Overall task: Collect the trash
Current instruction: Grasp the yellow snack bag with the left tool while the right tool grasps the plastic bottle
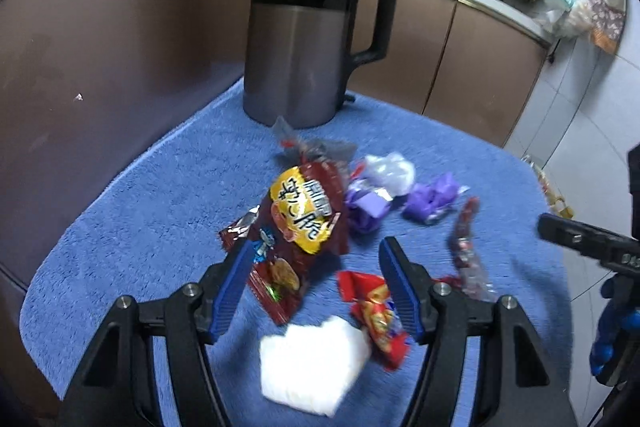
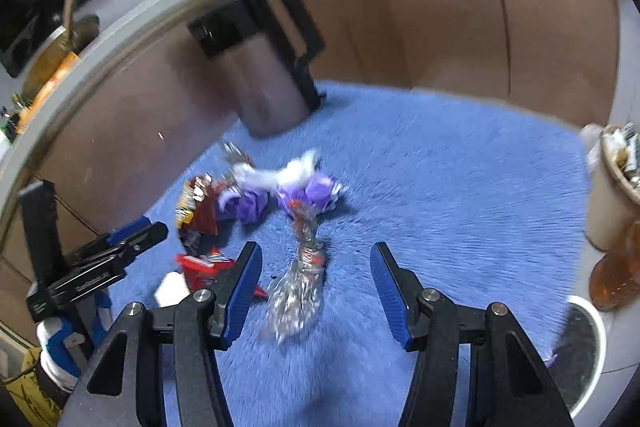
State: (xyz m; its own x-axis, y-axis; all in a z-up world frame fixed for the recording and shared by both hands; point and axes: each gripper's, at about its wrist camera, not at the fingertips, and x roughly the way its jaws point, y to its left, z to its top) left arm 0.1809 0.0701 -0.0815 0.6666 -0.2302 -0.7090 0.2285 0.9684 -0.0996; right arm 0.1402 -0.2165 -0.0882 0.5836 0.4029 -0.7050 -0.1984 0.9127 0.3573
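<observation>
The left gripper (image 1: 316, 263) was spread over a dark red snack bag (image 1: 296, 231), a white tissue (image 1: 312, 367) nearer. The right gripper (image 2: 314, 269) gaped around a silver wrapper (image 2: 298, 291); purple wrappers (image 2: 306, 193) and the kettle (image 2: 260, 83) stood beyond.

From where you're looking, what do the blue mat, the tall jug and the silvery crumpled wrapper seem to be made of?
Blue mat: probably terry cloth, matte, with fuzzy pile.
Tall jug: body looks like brushed grey metal with a soft sheen; top band and handle seem glossy black plastic.
Silvery crumpled wrapper: likely clear or metallised plastic film, shiny and sharply creased.
</observation>
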